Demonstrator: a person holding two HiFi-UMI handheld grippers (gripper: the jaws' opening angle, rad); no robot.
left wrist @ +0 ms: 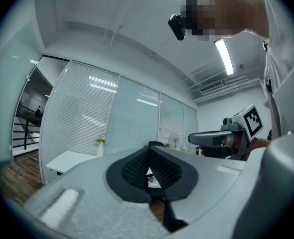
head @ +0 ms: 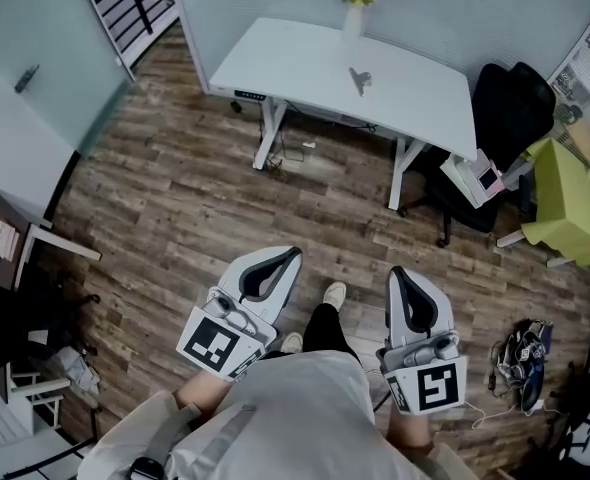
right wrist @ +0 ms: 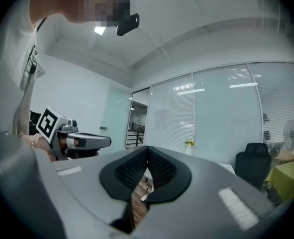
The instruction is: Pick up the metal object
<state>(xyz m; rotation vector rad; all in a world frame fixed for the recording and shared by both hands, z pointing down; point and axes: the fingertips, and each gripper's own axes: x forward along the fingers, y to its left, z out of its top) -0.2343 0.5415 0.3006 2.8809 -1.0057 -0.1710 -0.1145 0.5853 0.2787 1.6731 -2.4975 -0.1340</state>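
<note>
The small metal object (head: 359, 80) lies on a white desk (head: 275, 58) far ahead across the wood floor, near a vase of yellow flowers (head: 354, 8). Both grippers are held close to the person's body, pointing level toward the desk and well short of it. My left gripper (head: 293, 253) has its jaws together with nothing between them. My right gripper (head: 397, 273) is also shut and empty. In the left gripper view the closed pads (left wrist: 159, 168) frame the distant desk (left wrist: 70, 159). In the right gripper view the vase (right wrist: 189, 146) shows past the shut jaws.
A black office chair (head: 510, 108) and a yellow-green covered table (head: 565, 203) stand right of the desk. Shoes and cables (head: 520, 358) lie on the floor at right. A small table (head: 15, 238) and clutter sit at left. Glass partitions run behind the desk.
</note>
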